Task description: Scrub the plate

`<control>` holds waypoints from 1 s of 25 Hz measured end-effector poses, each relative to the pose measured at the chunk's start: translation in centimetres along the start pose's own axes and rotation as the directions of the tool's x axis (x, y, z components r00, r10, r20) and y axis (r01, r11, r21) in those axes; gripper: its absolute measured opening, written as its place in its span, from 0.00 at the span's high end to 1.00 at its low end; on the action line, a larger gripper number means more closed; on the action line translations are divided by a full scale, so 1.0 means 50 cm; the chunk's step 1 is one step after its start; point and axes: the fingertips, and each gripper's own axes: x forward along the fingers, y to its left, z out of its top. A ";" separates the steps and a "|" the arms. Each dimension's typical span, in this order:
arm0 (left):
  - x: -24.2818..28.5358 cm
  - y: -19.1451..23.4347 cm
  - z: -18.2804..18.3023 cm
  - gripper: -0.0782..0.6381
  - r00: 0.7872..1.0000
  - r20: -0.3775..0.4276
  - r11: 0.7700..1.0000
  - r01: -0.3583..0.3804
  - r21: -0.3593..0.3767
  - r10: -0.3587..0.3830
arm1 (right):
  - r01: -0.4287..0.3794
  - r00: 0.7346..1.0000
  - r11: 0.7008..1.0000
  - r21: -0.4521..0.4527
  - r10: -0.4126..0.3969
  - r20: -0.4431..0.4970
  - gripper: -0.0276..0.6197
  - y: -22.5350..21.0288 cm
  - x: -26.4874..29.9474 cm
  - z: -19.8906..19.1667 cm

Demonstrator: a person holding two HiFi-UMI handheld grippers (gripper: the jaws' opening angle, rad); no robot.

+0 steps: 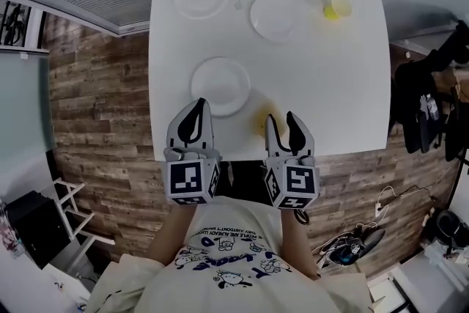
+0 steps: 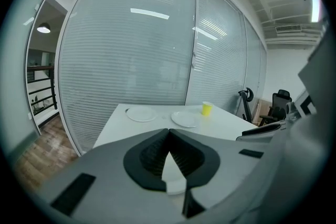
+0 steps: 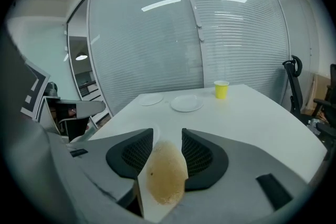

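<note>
White table by blinded glass wall; left tool closed, right tool apart astride sponge.

A smooth matt white table bears a smooth white plate and a grainy sponge, above rough-looking wood-plank flooring.

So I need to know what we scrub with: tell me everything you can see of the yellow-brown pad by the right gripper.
The pad is a rough oval, yellow-brown, darker and speckled toward its middle, and soft and spongy by its look. It lies on the white table near the front edge, close to the right of the nearest plate. It sits between the open jaws of the right gripper. I cannot tell whether either jaw touches it.
</note>
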 end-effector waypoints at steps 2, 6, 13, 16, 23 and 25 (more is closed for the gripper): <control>0.000 -0.001 -0.005 0.85 1.000 -0.006 1.000 -0.001 -0.002 0.001 | 0.002 1.000 1.000 -0.015 -0.002 -0.015 0.70 -0.003 0.000 -0.009; 0.001 -0.002 -0.018 0.85 1.000 -0.018 1.000 -0.006 -0.005 0.006 | -0.004 0.998 1.000 -0.019 0.003 -0.057 0.70 -0.007 0.000 -0.036; 0.005 -0.014 -0.028 0.85 0.999 -0.033 1.000 -0.001 -0.005 0.001 | -0.017 0.993 0.999 -0.030 0.013 -0.119 0.70 -0.010 0.004 -0.072; 0.006 -0.015 -0.035 0.85 0.999 -0.040 1.000 -0.002 -0.011 0.002 | -0.025 0.990 0.999 -0.038 0.020 -0.142 0.67 -0.008 0.009 -0.086; 0.001 -0.011 -0.047 0.85 0.999 -0.053 1.000 -0.013 -0.015 0.012 | -0.034 0.985 0.999 -0.027 0.029 -0.171 0.66 -0.003 0.016 -0.107; -0.001 -0.008 -0.052 0.85 0.998 -0.059 1.000 -0.018 -0.015 0.017 | -0.036 0.984 0.999 -0.024 0.031 -0.176 0.66 -0.005 0.018 -0.114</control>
